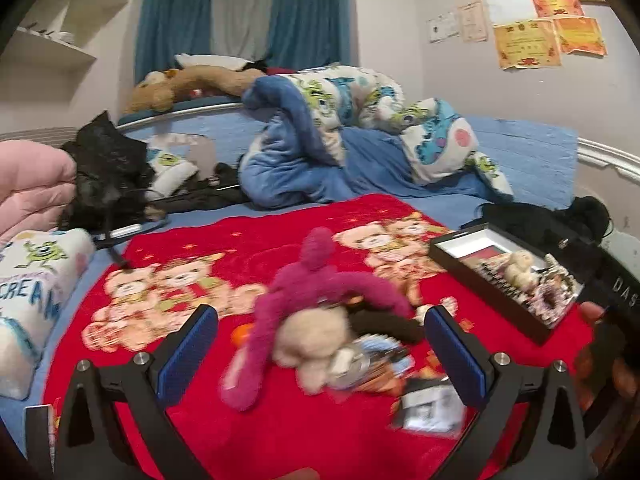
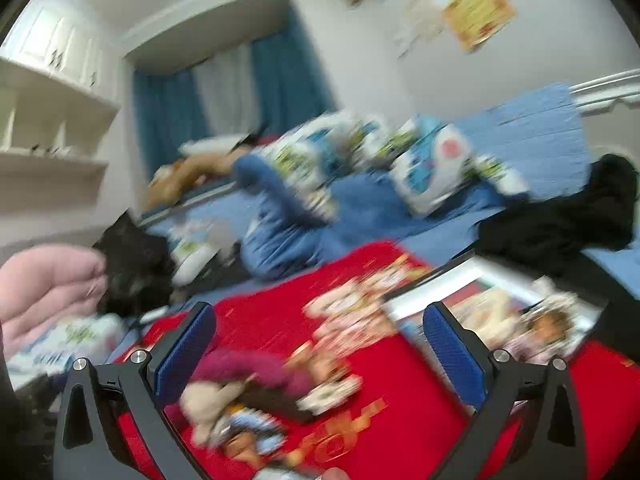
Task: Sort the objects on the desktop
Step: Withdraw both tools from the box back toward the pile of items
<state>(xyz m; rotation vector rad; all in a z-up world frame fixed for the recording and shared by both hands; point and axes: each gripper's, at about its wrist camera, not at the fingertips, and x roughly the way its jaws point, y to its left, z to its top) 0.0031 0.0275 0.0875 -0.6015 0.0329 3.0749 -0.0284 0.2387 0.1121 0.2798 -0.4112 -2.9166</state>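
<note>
A pile of small items lies on a red bear-print blanket (image 1: 280,432): a magenta plush toy (image 1: 312,276), a cream plush (image 1: 316,336), a dark furry piece (image 1: 380,324) and printed cards (image 1: 428,408). My left gripper (image 1: 320,348) is open above the pile, with its fingers on either side. A black open box (image 1: 480,304) holding a cream plush and printed items sits to the right. My right gripper (image 2: 320,352) is open above the blanket; its view is blurred, with the pile (image 2: 240,404) at lower left and the box (image 2: 404,300) at right.
The blanket lies on a blue bed with a crumpled cartoon quilt (image 1: 360,128), black clothing (image 1: 108,176) at left and right, a pink quilt (image 1: 28,188) and a cartoon pillow (image 1: 32,292) at left. White shelves (image 1: 52,44) hang on the left wall.
</note>
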